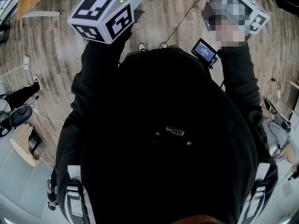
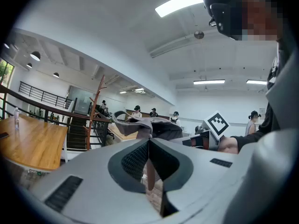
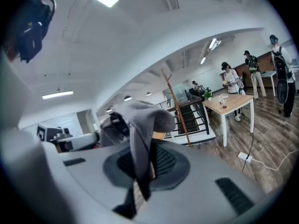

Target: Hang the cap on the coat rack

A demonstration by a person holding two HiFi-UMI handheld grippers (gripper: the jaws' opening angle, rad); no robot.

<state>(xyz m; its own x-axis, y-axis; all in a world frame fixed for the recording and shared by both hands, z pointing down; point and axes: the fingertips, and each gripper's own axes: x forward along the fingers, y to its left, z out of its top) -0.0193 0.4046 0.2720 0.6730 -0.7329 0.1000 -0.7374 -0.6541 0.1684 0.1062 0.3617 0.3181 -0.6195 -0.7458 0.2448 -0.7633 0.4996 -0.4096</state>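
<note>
Both grippers hold the grey cap (image 2: 150, 126) up in front of me. In the left gripper view my left gripper (image 2: 148, 142) is shut on the cap's near edge, and the fabric spreads out just beyond the jaws. The right gripper view shows my right gripper (image 3: 143, 149) shut on the cap (image 3: 140, 120), whose cloth drapes down between the jaws. The coat rack (image 2: 94, 110), a thin red-brown pole with angled pegs, stands farther off to the left, and the same coat rack (image 3: 175, 107) rises behind the cap. In the head view only the marker cubes (image 1: 105, 12) show, above my black hooded top.
A wooden table (image 2: 29, 143) and a black stair railing (image 2: 44, 99) lie left of the rack. Another table (image 3: 232, 104) with people around it stands to the right. A plug block and cables (image 3: 254, 158) lie on the wood floor. A small screen (image 1: 204, 51) hangs by my right arm.
</note>
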